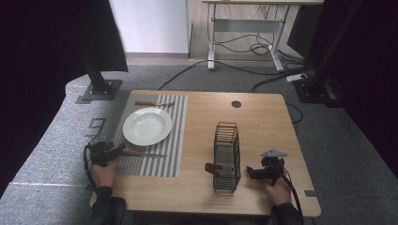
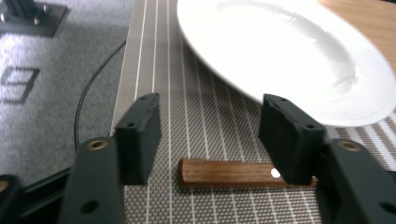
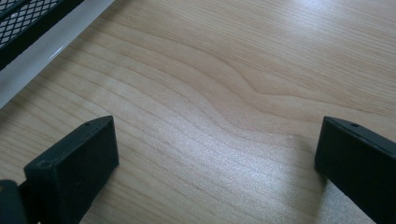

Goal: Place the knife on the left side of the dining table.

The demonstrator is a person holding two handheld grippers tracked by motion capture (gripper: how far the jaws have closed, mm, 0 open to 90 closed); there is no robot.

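A knife with a wooden handle lies on the striped placemat, just in front of the white plate. My left gripper sits at the mat's left edge, by the handle's end. In the left gripper view the jaws stand apart over the wooden handle, and neither pad presses on it. The plate is just beyond. My right gripper rests near the table's front right, and its jaws stand wide open over bare wood.
A black wire rack stands mid-table left of the right gripper, with a wooden-handled utensil poking out of its near end. Another wooden-handled utensil lies on the mat behind the plate. A cable hole is at the table's back.
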